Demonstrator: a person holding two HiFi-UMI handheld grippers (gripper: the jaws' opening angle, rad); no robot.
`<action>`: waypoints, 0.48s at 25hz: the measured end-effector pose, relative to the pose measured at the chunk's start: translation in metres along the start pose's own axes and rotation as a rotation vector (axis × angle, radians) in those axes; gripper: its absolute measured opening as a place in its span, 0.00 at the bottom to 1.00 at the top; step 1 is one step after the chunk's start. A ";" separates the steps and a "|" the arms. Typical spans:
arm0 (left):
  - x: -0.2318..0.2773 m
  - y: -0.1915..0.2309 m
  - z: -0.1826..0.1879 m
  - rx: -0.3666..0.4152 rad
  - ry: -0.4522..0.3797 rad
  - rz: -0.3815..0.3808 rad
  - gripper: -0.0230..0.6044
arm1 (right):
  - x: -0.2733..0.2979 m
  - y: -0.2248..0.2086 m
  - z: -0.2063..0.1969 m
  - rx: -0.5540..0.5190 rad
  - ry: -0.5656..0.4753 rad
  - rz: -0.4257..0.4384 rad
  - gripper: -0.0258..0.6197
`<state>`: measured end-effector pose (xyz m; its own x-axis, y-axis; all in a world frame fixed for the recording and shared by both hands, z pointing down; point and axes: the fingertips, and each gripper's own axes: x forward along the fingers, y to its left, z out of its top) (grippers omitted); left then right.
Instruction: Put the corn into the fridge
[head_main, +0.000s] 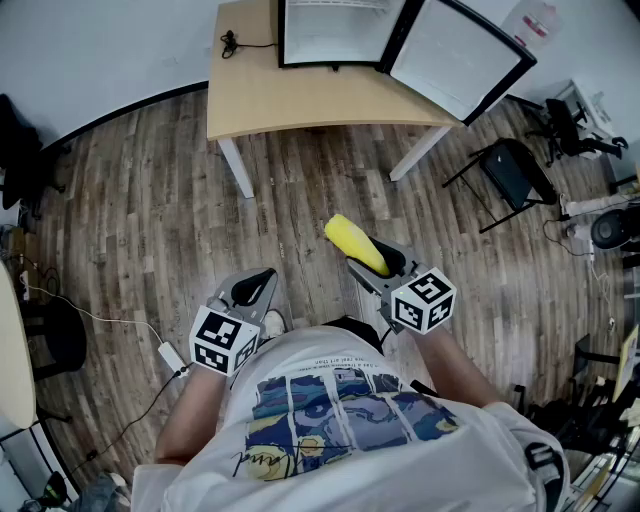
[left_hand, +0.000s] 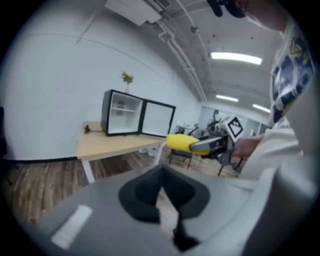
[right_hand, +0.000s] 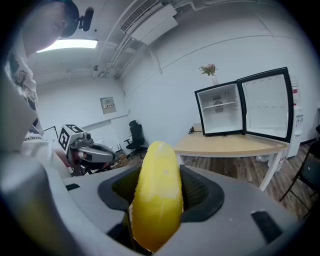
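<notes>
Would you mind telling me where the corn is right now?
In the head view the corn sits centre-right, gripped in the right gripper above the wood floor, short of the table that carries the open fridge.

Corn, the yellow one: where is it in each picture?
Head view: the yellow corn cob sits mid-picture.
Left gripper view: the corn is right of centre, small.
Right gripper view: the corn is bottom middle, big.
Shared landmark: the open black mini fridge on the light wooden table.

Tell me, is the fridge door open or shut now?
Open. The fridge door is swung wide to one side, and the white inside with its shelf shows.
</notes>
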<state>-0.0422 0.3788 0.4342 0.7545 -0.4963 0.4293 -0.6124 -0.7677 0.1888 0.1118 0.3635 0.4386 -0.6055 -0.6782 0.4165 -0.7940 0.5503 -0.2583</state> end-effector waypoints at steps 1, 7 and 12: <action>-0.008 0.006 -0.004 0.001 0.000 -0.007 0.05 | 0.007 0.008 -0.001 0.004 -0.001 -0.007 0.41; -0.041 0.049 -0.036 0.011 0.044 -0.051 0.05 | 0.043 0.050 -0.001 0.018 -0.001 -0.048 0.41; -0.032 0.062 -0.039 -0.004 0.054 -0.105 0.05 | 0.047 0.054 0.000 0.063 0.018 -0.080 0.41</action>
<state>-0.1136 0.3634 0.4662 0.8009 -0.3902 0.4541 -0.5315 -0.8126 0.2392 0.0405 0.3608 0.4445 -0.5395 -0.7094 0.4535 -0.8419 0.4629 -0.2775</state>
